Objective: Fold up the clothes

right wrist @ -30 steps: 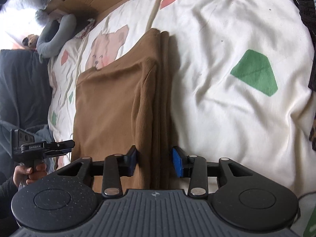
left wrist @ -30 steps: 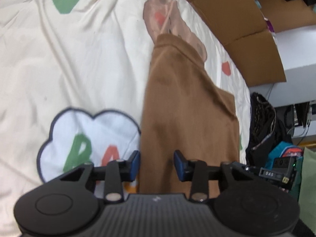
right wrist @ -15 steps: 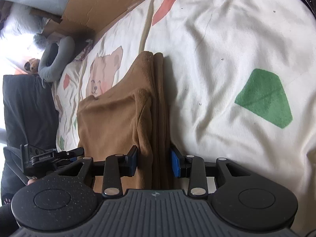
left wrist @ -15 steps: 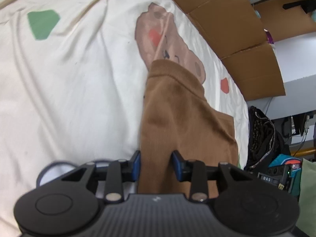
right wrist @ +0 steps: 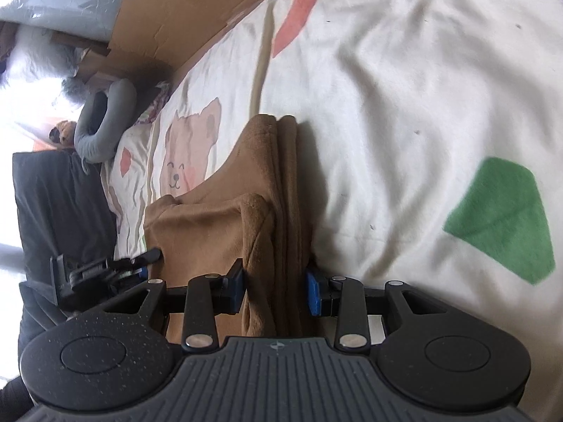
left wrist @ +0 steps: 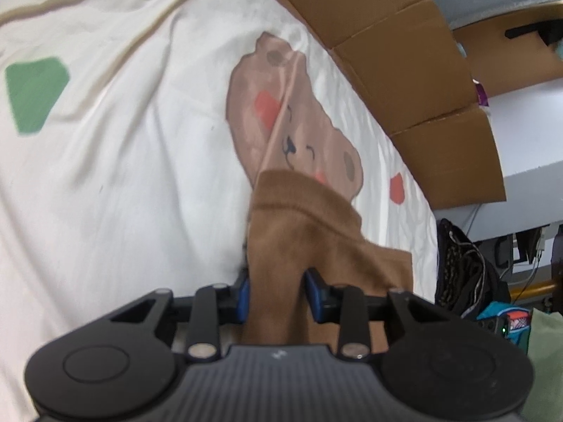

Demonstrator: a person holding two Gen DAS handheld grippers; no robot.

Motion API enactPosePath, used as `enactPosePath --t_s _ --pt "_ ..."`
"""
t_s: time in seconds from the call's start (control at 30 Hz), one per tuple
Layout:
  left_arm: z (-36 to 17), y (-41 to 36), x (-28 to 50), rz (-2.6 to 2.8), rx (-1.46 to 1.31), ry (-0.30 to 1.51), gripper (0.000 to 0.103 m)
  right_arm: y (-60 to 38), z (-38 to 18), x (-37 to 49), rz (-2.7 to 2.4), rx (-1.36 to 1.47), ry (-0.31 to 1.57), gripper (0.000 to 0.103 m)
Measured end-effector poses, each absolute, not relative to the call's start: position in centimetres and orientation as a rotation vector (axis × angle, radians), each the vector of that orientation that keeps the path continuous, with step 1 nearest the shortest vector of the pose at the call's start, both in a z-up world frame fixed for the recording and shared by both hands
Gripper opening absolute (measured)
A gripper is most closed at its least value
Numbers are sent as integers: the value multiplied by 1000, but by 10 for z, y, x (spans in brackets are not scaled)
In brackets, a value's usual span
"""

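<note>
A folded brown garment (left wrist: 316, 232) lies on a cream printed bedsheet (left wrist: 123, 140). My left gripper (left wrist: 278, 293) has one end of it bunched between its blue pads, and the jaws are closing with both pads against the cloth. In the right wrist view the garment (right wrist: 211, 225) shows as a thick layered fold. My right gripper (right wrist: 276, 290) straddles that stacked edge, its jaws closing with the pads pressing the layers. The left gripper (right wrist: 144, 263) shows there at the garment's far left corner.
Cardboard panels (left wrist: 404, 52) line the bed's far edge. A bear print (left wrist: 281, 123) and a green patch (right wrist: 503, 218) mark the sheet. Dark bags (left wrist: 464, 267) crowd the right side. A grey neck pillow (right wrist: 102, 123) and black fabric (right wrist: 56, 193) lie at the left.
Both grippers slid forward along the garment and narrowed onto it. The left end has bunched up between the left pads, and the cloud print has gone out of the left wrist view.
</note>
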State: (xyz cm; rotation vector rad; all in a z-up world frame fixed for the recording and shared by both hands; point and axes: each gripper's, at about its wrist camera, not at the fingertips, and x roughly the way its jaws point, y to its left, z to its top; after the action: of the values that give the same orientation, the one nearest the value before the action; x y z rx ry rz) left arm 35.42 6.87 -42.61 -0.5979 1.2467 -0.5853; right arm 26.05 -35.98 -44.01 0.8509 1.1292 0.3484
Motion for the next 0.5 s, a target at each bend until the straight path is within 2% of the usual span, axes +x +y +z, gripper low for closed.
enactPosePath --t_s 0.03,0.07,0.17,0.4,0.47,0.5 --pt "-425 68 356 -585 -598 1237 22 -359 -439 261 353 841 1127 28" --pt "-425 67 358 -583 -599 1228 21 -360 -437 262 355 838 1122 26" --pt "-422 66 363 -579 -610 1207 21 -363 -432 263 362 829 1107 26" --pt "-422 69 365 -590 -629 1211 27 -370 -437 261 364 849 1134 33" --pt "-423 68 367 -591 -629 1211 28 -372 -439 260 366 862 1142 41" --pt "-425 68 368 -590 -634 1211 28 -371 -441 260 367 865 1145 41"
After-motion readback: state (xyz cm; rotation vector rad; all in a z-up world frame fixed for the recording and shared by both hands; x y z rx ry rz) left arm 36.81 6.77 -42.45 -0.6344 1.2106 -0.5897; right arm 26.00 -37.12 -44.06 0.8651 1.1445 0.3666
